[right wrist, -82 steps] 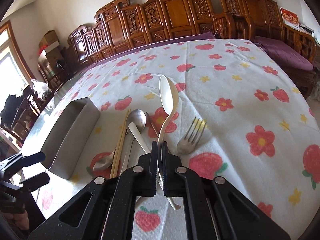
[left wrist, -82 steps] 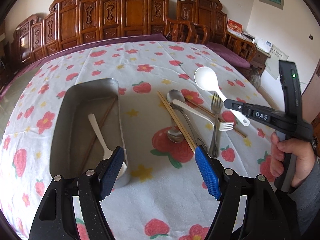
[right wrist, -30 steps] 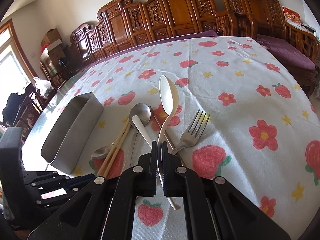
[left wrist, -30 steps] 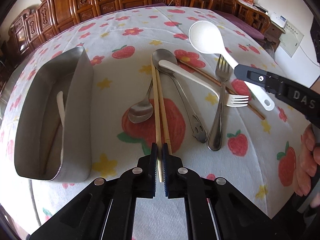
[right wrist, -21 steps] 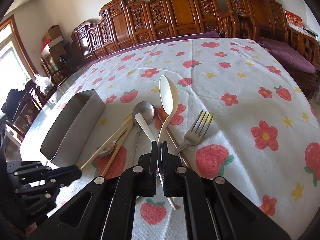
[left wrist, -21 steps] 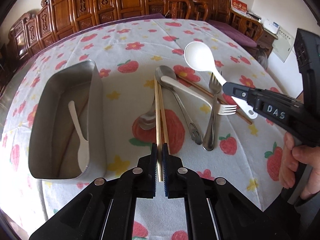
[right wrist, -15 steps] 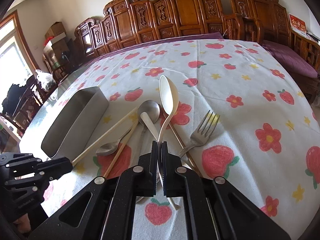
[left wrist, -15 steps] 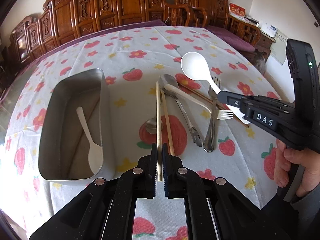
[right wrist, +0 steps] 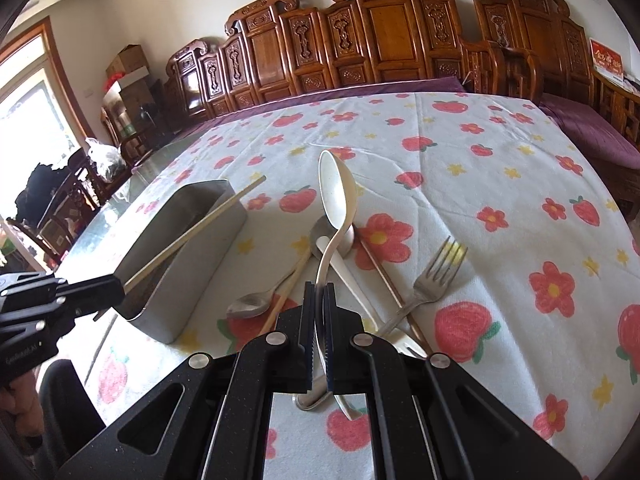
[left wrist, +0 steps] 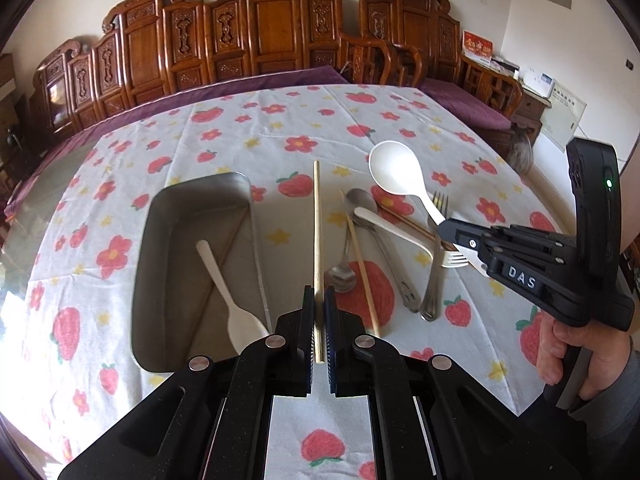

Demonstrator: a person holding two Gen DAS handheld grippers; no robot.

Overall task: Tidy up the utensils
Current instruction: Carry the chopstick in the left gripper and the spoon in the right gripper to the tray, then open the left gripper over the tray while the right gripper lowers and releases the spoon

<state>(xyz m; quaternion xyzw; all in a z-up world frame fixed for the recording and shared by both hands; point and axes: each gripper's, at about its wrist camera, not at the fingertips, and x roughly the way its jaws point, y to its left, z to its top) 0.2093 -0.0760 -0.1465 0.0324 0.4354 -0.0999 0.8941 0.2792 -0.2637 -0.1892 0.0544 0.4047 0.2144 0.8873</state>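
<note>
My left gripper (left wrist: 319,312) is shut on one pale wooden chopstick (left wrist: 317,240), lifted off the cloth and pointing away, just right of the metal tray (left wrist: 160,248). The tray holds a white plastic fork (left wrist: 228,296) and a thin stick. A second chopstick (left wrist: 362,272) still lies on the cloth. My right gripper (right wrist: 319,312) is shut on the handle of a large white spoon (right wrist: 336,196), held above the pile. From the right wrist, the left gripper (right wrist: 100,288) carries its chopstick (right wrist: 192,232) over the tray (right wrist: 208,256).
On the strawberry tablecloth (left wrist: 280,128) lie a small metal spoon (left wrist: 340,276), a long metal spoon (left wrist: 384,248), a metal fork (left wrist: 434,256), a white plastic fork (left wrist: 404,236) and a brown chopstick (right wrist: 384,272). Carved wooden chairs (left wrist: 260,32) line the far side. A hand (left wrist: 576,356) holds the right gripper.
The left gripper has risen with one chopstick, lifting it off the cloth while its partner stayed down. The right gripper shifted slightly, still holding the white spoon.
</note>
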